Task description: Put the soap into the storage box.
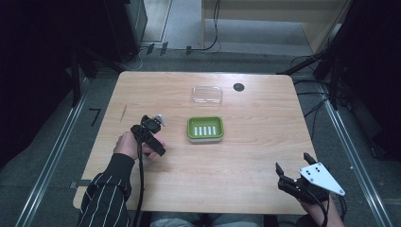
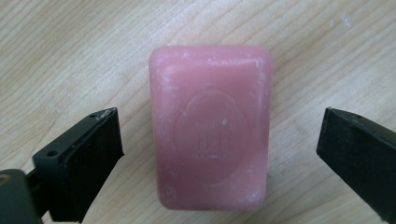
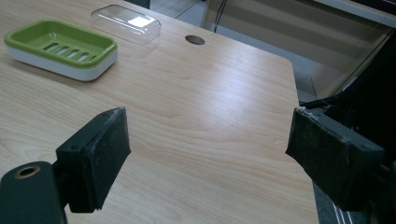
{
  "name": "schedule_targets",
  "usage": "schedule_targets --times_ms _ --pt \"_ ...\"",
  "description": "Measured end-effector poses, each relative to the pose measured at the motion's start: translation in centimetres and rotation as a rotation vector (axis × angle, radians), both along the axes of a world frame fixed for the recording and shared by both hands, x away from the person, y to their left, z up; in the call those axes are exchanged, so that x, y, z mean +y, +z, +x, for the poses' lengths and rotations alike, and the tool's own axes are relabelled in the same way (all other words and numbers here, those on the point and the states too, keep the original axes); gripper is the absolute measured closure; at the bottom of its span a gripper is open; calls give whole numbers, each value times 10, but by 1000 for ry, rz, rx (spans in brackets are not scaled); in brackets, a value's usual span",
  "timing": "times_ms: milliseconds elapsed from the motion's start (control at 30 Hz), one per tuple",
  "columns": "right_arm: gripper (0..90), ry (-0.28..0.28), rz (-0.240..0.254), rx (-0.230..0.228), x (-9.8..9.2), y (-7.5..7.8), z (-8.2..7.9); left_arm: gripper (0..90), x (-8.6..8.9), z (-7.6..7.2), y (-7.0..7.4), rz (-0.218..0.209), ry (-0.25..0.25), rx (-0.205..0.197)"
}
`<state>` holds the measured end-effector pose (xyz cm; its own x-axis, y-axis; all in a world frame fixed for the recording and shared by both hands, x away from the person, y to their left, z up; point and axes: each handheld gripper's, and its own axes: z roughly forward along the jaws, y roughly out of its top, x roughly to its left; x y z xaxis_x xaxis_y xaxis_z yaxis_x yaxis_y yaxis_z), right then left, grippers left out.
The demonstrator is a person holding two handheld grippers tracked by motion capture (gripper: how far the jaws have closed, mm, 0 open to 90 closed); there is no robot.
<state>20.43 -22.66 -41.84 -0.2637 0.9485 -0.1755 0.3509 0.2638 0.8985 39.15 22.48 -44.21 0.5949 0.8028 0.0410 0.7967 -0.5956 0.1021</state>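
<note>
A pink soap bar (image 2: pixel 211 128), a green-and-white soap dish (image 1: pixel 205 129), and a black, white-pinstriped sleeve (image 1: pixel 105 196).

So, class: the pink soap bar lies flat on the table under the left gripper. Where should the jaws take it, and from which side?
Grip the pink soap bar across its two long edges, coming straight down from above. It lies flat with the left gripper open astride its narrower width, one jaw off each long edge, so closing there probably gives the steadiest hold.
</note>
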Motion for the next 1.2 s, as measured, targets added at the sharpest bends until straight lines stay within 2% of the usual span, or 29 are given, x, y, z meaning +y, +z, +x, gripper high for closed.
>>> schedule_targets --times_ms 133,167,300,333,400,433,733,1200 --pt "135 -2 2 -2 0 0 0 93 -2 3 -2 16 2 7" --pt "135 -2 2 -2 0 0 0 154 -2 3 -2 16 2 7" --pt "135 -4 6 1 0 0 0 173 -1 3 -2 20 6 18" --pt "135 -4 5 1 0 0 0 215 -1 3 -3 20 10 20" --pt "135 -4 6 1 0 0 0 218 -1 3 -3 25 10 19" --pt "135 -5 5 0 0 0 0 258 -1 3 -4 20 9 20" --pt "135 -2 3 -1 0 0 0 375 -1 3 -5 44 6 12" --pt "135 0 -3 0 0 0 0 384 0 2 -5 31 -13 21"
